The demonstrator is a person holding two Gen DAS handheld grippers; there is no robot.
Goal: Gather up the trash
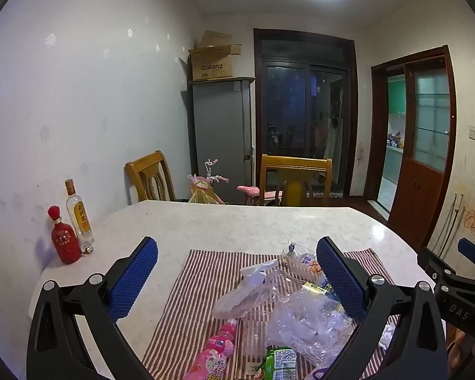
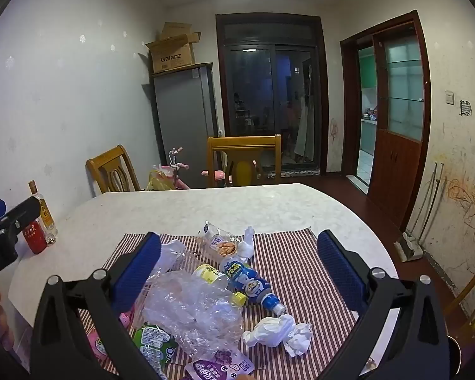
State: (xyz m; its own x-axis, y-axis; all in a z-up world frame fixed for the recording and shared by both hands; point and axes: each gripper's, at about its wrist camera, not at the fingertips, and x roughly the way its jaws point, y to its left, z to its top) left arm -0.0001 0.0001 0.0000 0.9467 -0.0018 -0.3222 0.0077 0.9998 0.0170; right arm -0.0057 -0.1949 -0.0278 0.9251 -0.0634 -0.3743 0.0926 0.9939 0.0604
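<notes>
Trash lies heaped on a striped cloth on the pale table. In the left wrist view I see a crumpled clear plastic bag, a pink bottle, a green wrapper and a snack packet. The right wrist view adds a blue bottle, a yellow-labelled bottle, the clear bag, a crumpled white tissue and a purple packet. My left gripper hovers open above the pile. My right gripper is open too, nothing between its fingers.
A red bottle and a clear liquor bottle stand by the wall at the table's left. Two wooden chairs stand at the far side, with a pink child's bike and a grey fridge behind.
</notes>
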